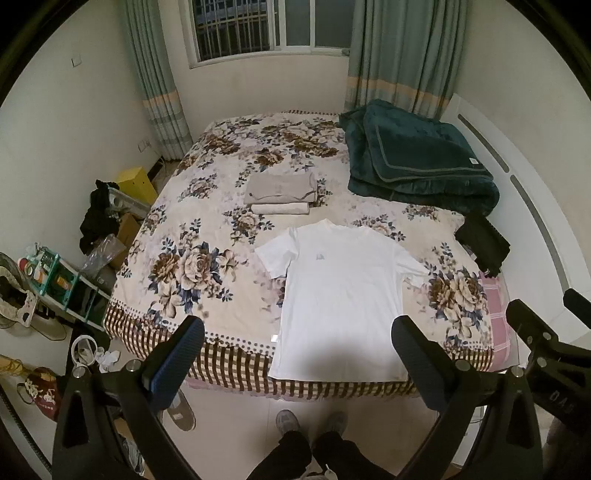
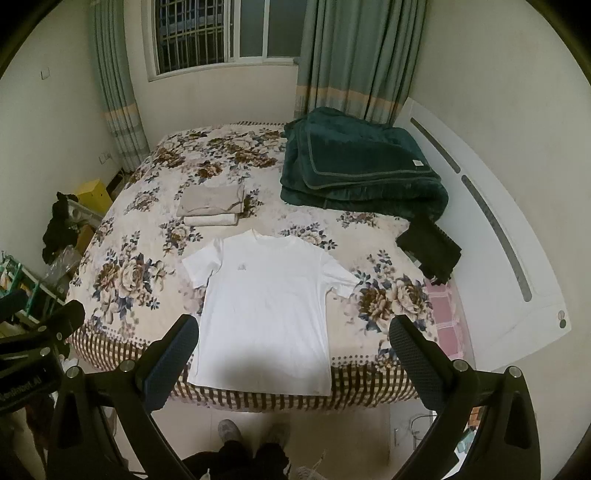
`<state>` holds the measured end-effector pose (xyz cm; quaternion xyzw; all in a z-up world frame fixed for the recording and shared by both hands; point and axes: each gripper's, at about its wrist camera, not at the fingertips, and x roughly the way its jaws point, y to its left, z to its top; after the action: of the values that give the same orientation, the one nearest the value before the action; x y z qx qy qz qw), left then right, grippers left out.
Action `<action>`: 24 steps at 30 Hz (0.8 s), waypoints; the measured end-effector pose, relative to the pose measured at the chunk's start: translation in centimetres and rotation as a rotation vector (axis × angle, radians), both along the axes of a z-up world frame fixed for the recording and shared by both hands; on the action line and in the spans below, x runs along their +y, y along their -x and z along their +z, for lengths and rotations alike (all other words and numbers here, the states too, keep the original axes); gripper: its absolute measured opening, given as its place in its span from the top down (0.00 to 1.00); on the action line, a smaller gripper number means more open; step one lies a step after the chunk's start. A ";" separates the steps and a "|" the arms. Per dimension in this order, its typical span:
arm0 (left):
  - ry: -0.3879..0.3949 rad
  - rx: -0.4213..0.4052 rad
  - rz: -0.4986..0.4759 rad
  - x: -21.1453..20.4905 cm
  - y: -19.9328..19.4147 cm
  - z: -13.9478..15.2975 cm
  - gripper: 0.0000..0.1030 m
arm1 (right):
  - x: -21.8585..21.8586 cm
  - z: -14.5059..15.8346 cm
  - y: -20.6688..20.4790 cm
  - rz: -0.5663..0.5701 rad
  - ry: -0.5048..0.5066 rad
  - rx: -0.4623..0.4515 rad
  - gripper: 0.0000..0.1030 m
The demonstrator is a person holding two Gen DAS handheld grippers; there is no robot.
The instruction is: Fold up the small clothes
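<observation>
Bedroom walls and green curtains [image 1: 406, 51] frame a barred window [image 1: 255, 26] in the left wrist view; below them a bed [image 1: 207, 229] with a flowered cover fills the middle; a white T-shirt [image 1: 340, 295] lies flat and face up on the near part of the cover, collar toward the window, hem at the bed's near edge; a small pile of folded beige clothes [image 1: 280, 192] sits just beyond its collar; a folded dark green blanket [image 1: 417, 158] lies at the far right, with a black garment [image 1: 484, 243] near it; the left gripper [image 1: 299, 354] hangs above the hem, its fingers spread wide, nothing between them; the person's shoes [image 1: 288, 421] stand on the floor below.

From the right wrist view the same bed [image 2: 147, 258] shows; the T-shirt [image 2: 266, 302] lies spread out, sleeves out to both sides; the folded clothes [image 2: 212, 205] and blanket [image 2: 358, 162] lie behind it; the right gripper [image 2: 293, 350] is held above the hem, fingers wide apart and empty; part of the left gripper [image 2: 37, 332] shows at the left edge.
</observation>
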<state>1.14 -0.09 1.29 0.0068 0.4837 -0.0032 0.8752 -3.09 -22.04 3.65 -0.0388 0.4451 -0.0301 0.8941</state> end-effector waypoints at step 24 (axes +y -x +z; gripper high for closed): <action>0.012 -0.030 0.008 1.1 -1.3 1.0 0.00 | -0.2 0.7 -0.5 -0.001 -0.007 -0.007 0.00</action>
<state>2.41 1.06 2.28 -0.0002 0.4702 -0.0024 0.8825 -2.61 -22.22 4.39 -0.0354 0.4421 -0.0294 0.8958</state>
